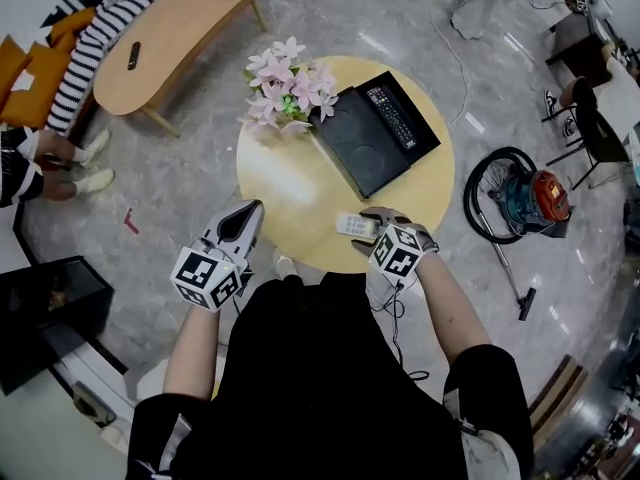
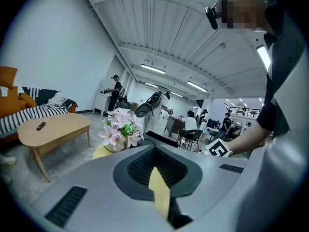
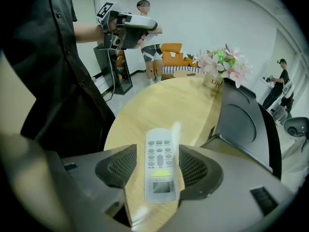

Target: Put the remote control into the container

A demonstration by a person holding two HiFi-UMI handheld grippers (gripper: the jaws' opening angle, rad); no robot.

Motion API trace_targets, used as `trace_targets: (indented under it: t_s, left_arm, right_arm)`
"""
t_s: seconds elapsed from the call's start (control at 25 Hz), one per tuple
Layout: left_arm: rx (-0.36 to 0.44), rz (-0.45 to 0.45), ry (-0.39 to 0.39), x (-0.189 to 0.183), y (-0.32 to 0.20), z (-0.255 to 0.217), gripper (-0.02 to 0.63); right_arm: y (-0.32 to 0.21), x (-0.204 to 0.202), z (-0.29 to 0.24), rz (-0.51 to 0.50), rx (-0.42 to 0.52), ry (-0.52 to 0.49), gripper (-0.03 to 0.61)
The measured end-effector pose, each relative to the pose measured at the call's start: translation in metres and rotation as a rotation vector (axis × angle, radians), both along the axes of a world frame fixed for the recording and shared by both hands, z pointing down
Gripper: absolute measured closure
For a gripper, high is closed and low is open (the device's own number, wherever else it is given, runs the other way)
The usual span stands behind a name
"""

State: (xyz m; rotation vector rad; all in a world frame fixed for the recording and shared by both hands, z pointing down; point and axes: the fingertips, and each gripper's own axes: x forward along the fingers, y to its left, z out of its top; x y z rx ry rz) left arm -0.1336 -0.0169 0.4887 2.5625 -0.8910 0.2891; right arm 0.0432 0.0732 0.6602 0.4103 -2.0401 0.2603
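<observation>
Right claw point(image 1: 373, 221) straddling white remote control point(image 3: 161, 166)
Jaws apart; remote lies flat on round bench point(image 1: 290, 183) between them. Black container point(image 1: 355, 148) sits beyond the claw tips. Left claw point(image 1: 240, 224) jaws together, empty.

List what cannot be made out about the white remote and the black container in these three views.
- Head view: the near end of the white remote is hidden under the right tool.
- Right gripper view: the remote's button labels are too small and blurred to read. The near corner of the container is hidden behind the tool's body.
- Left gripper view: the white remote is out of sight behind the body of the left tool.
</observation>
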Motion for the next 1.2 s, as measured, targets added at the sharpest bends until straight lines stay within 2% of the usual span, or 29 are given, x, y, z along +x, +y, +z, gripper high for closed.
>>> trace_targets:
  t_s: [0.28,0.64,1.2]
  left_arm:
    - [-0.023,-0.042,-0.02,-0.024,0.005,0.008,0.606]
    - [-0.035,-0.091,-0.026,-0.042,0.01,0.013,0.606]
    - [-0.027,-0.082,-0.031,-0.039,0.01,0.01,0.607]
  right_arm:
    - [-0.003,-0.001,0.023,-0.105,-0.05,0.1,0.304]
    - [-0.001,0.003,0.043,-0.133,-0.113,0.176,0.304]
    - [0.002,-0.003,0.036,-0.138,-0.091,0.204,0.318]
